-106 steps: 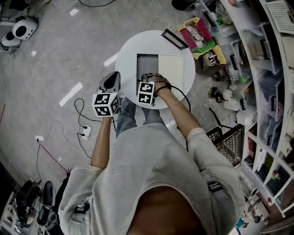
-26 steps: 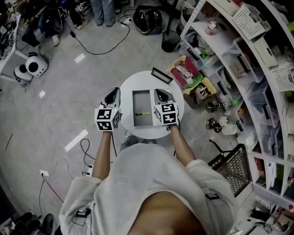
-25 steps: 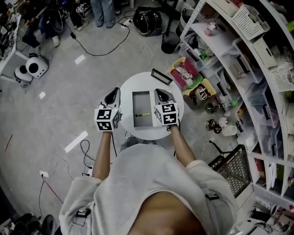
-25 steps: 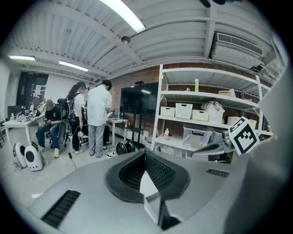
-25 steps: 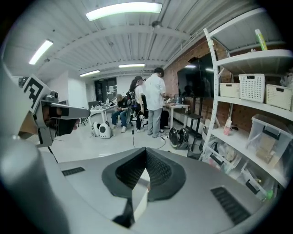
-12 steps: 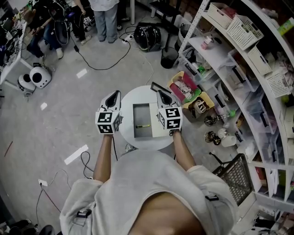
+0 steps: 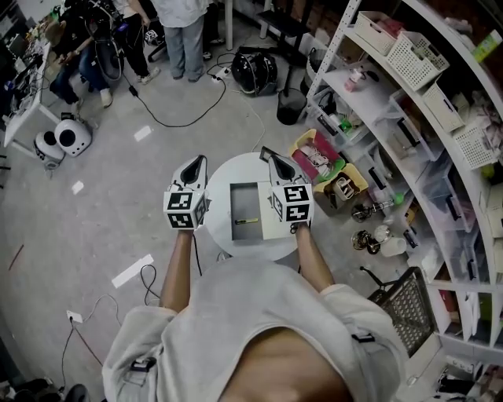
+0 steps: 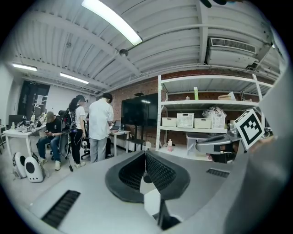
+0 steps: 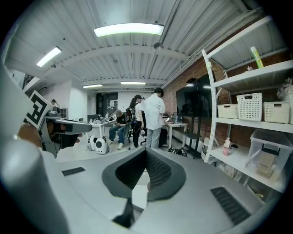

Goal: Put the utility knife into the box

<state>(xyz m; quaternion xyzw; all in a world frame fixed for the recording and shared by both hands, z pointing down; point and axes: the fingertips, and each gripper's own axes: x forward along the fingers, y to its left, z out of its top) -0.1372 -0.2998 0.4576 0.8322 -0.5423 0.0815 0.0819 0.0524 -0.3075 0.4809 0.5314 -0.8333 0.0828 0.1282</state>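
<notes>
The open grey box [image 7: 244, 196] stands on the small round white table [image 7: 228, 174], with its pale lid [image 7: 267, 229] beside it on the right. A thin yellow-green utility knife [image 7: 246, 221] lies inside the box near its front. My left gripper [image 7: 194, 161] is held up left of the table and my right gripper [image 7: 273, 160] is raised over the table's right side. Both point out level into the room. In the left gripper view the jaws [image 8: 145, 153] meet with nothing between them. The right gripper view shows the same [image 9: 146, 151].
Tall shelves [image 7: 440, 118] with baskets and bins line the right side. A yellow bin [image 7: 318, 162] and clutter sit on the floor beside the table, and a black wire basket [image 7: 401, 294] stands near my right. People [image 7: 185, 23] stand at the far end. Cables trail across the floor.
The right gripper has left the box, where the knife now lies. Both grippers have risen and the head view has tipped up, so the table looks smaller and more of the room shows.
</notes>
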